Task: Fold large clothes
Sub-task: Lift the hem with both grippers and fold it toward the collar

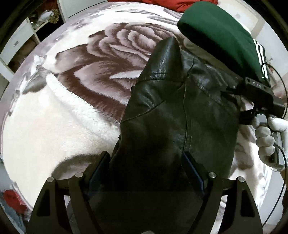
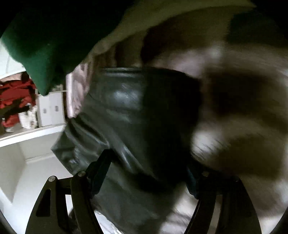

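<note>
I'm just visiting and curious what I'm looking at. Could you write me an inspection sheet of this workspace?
Surface: plush blanket with a large brown rose pattern, beside a white fleecy throw.
Job's things: black leather jacket, lifted off the blanket.
Clutter: dark green sweater with white stripes; red garment beyond.
Grippers: left gripper and right gripper both clamp the jacket; white-gloved hand holds the right one.
Cables: thin black cable looping off the right gripper.
Surroundings: white shelving; the right wrist view is blurred.
</note>
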Motion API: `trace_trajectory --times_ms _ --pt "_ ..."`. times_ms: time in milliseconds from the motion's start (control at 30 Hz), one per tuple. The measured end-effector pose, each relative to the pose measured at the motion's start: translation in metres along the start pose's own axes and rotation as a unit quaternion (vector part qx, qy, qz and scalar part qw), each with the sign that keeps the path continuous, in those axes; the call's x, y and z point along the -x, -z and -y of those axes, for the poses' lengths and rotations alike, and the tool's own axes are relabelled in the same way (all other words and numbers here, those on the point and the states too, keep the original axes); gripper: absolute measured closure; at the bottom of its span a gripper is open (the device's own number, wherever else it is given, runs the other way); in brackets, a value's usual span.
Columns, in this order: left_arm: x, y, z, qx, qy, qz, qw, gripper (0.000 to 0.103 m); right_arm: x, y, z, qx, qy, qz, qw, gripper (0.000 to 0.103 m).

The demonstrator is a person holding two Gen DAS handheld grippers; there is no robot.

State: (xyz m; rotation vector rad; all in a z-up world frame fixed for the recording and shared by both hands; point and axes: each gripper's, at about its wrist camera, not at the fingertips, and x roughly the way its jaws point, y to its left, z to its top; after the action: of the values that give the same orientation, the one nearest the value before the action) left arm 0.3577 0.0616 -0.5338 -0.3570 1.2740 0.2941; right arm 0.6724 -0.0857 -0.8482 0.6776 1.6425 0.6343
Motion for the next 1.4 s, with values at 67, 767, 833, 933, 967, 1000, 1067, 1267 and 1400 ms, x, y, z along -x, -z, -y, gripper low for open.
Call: trace_trajectory --times_ms 67,767,833,933,967,1000,1067,1267,1400 --pt "0.003 -0.002 0.004 0.008 -0.007 0.001 0.9999 0.022 0.000 0.001 -0.003 0.003 -0.010 0.016 1.000 0.051" --pt "-0.048 0.060 0.103 -0.096 0.019 -0.034 0.9947 0.009 0.166 0.233 0.180 -0.167 -0.103 0.136 0.971 0.036" --pt "-0.052 0.057 0.102 -0.094 0.024 -0.036 0.9946 0.008 0.150 0.226 0.177 -0.143 -0.127 0.104 0.976 0.029" --pt "-0.055 0.054 0.101 -0.093 0.025 -0.035 0.9948 0.008 0.122 0.211 0.169 -0.095 -0.122 0.065 0.986 0.026" --pt "-0.055 0.052 0.100 -0.093 0.025 -0.033 0.9948 0.007 0.120 0.205 0.170 -0.096 -0.119 0.066 0.986 0.026" --pt "-0.056 0.052 0.100 -0.093 0.025 -0.032 0.9948 0.007 0.120 0.201 0.173 -0.112 -0.131 0.071 0.982 0.024" --pt "-0.059 0.049 0.097 -0.086 0.028 -0.028 0.9955 0.007 0.119 0.193 0.172 -0.128 -0.141 0.095 0.977 0.026" --pt "-0.067 0.044 0.096 -0.085 0.031 -0.015 0.9958 0.001 0.131 0.199 0.148 -0.106 -0.100 0.145 0.979 0.080" --pt "-0.068 0.041 0.090 -0.079 0.047 -0.008 0.9957 0.000 0.153 0.209 0.116 -0.061 -0.067 0.168 0.982 0.087"
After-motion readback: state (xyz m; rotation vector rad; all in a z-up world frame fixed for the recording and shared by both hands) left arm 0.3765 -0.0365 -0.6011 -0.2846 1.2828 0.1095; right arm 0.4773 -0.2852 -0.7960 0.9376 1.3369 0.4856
